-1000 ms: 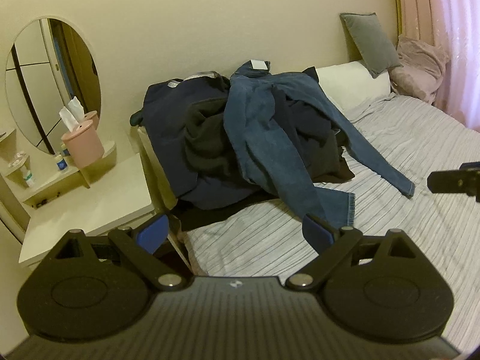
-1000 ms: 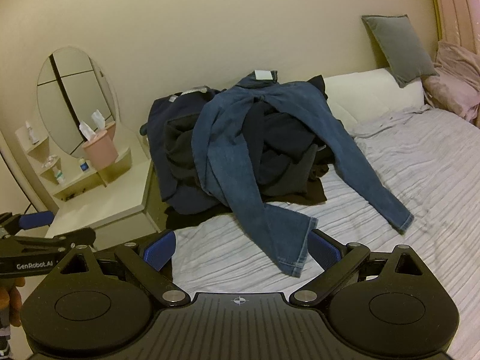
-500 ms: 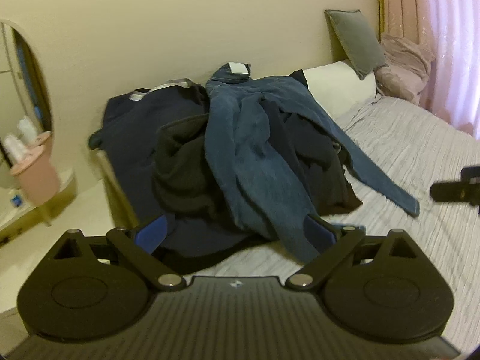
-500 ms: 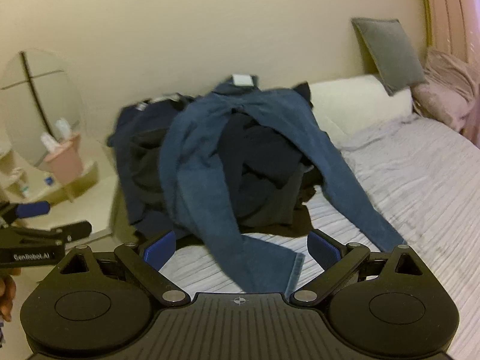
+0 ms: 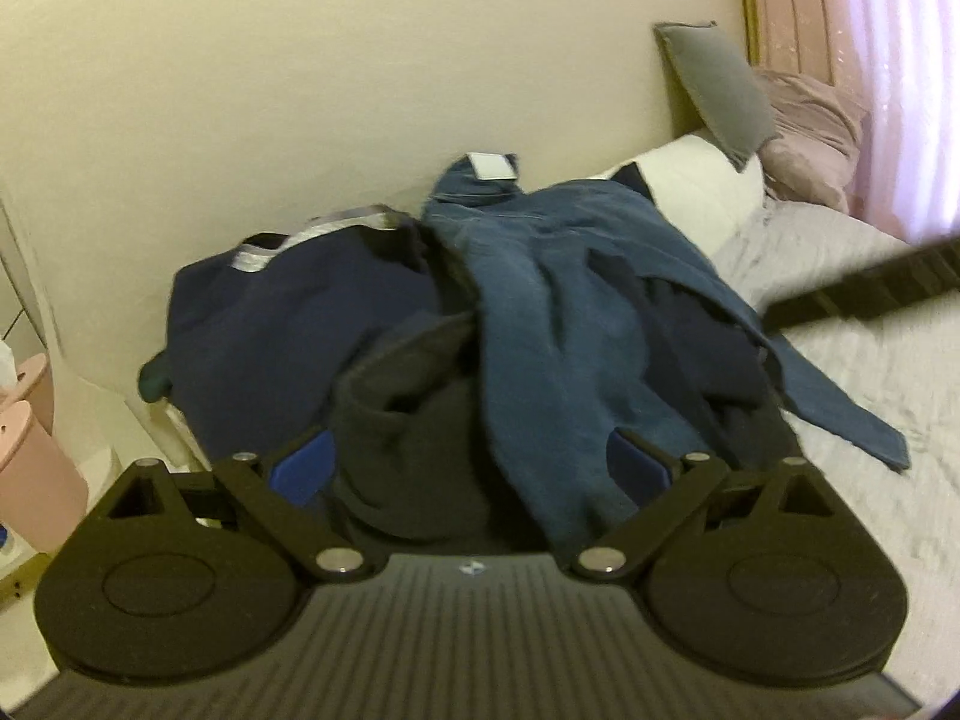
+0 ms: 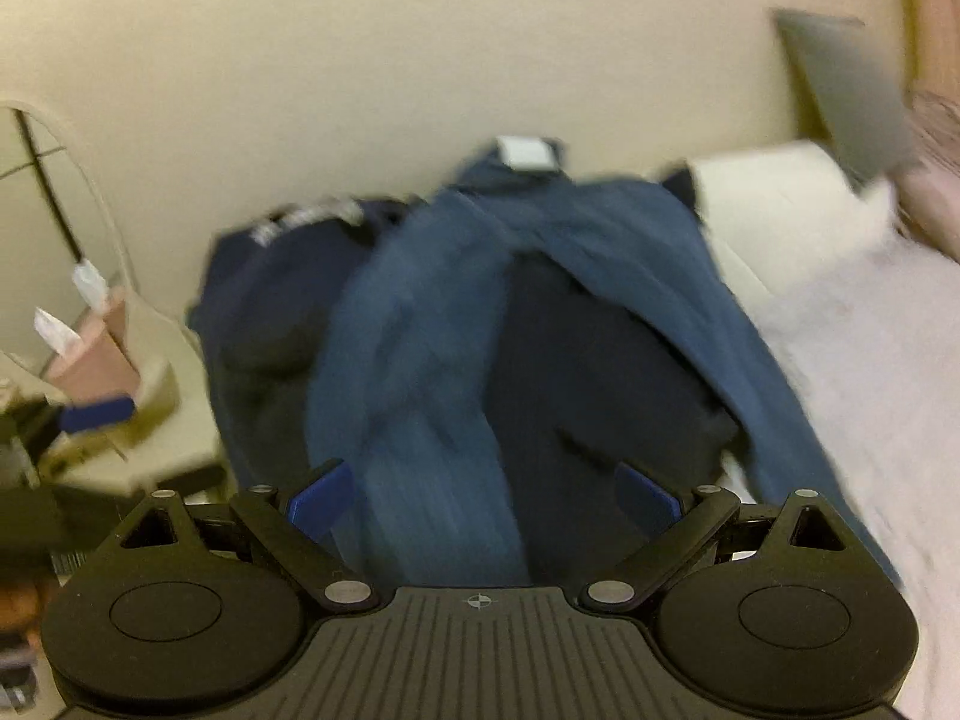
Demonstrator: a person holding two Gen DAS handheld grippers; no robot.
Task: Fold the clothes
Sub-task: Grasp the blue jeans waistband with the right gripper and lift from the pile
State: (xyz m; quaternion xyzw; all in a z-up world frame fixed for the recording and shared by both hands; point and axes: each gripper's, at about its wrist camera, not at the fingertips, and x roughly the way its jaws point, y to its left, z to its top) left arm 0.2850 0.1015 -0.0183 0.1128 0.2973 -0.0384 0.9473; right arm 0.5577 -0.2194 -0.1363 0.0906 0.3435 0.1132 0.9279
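Left gripper [image 5: 468,462] released, empty | right gripper [image 6: 483,495] released, empty | jeans [image 5: 558,324] atop clothes pile [image 5: 300,324] at bed [image 5: 870,360] wall-side edge | risk: grabbing tangled layers drags pile off.

- Plain cream wall [image 5: 360,90] at the far side.
- Grey square cushion [image 5: 717,90] leaning far right.
- Pink curtain [image 5: 900,60] at right.
- Pale striped bed sheet [image 5: 870,390] on the right.
- Pink cylindrical tissue holder [image 5: 30,480] at left.
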